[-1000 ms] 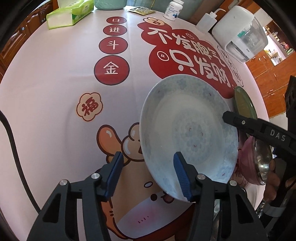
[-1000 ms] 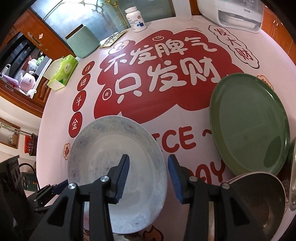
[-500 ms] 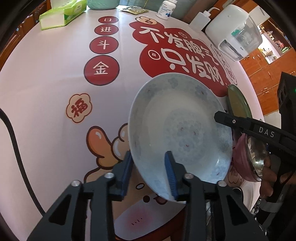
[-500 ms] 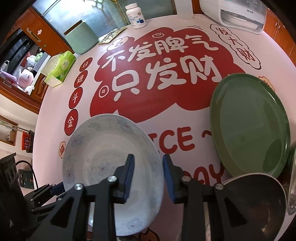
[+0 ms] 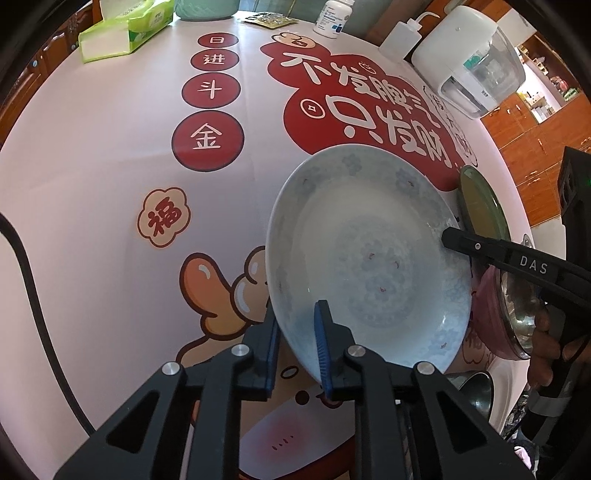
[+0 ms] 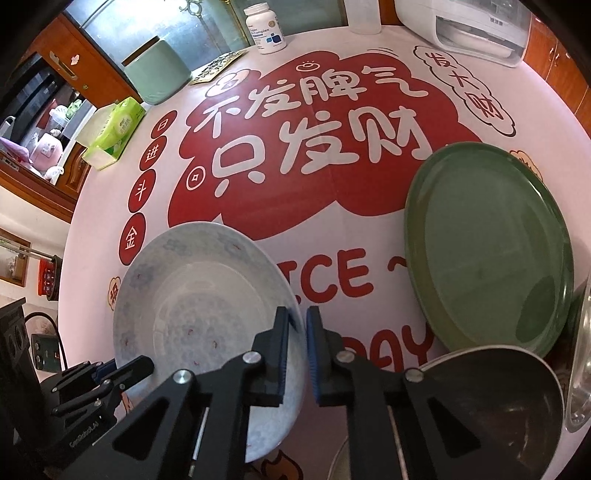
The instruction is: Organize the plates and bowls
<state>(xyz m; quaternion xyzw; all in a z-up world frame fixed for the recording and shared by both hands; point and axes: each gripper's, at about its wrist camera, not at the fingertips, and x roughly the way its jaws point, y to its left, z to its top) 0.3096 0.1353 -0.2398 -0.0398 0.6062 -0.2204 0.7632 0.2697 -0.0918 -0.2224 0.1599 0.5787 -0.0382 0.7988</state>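
A pale blue patterned plate point(image 5: 369, 254) is held tilted above the printed tablecloth. My left gripper point(image 5: 297, 343) is shut on its near rim. My right gripper point(image 6: 297, 332) is shut on the opposite rim of the same plate point(image 6: 199, 314); its black finger point(image 5: 491, 251) shows in the left wrist view. A green plate point(image 6: 487, 251) lies on the table to the right. A pink bowl point(image 5: 491, 317) with a metal bowl inside sits past the blue plate, and a dark metal bowl point(image 6: 491, 402) lies at the right gripper's lower right.
At the table's far edge stand a green tissue pack point(image 6: 114, 134), a green canister point(image 6: 157, 72), a white pill bottle point(image 6: 264, 27), a squeeze bottle point(image 5: 400, 35) and a white appliance point(image 5: 469, 59). A glass bowl rim point(image 6: 581, 354) shows at the far right.
Both grippers have closed from wide open onto opposite rims of the blue plate. The plate now sits clamped between them.
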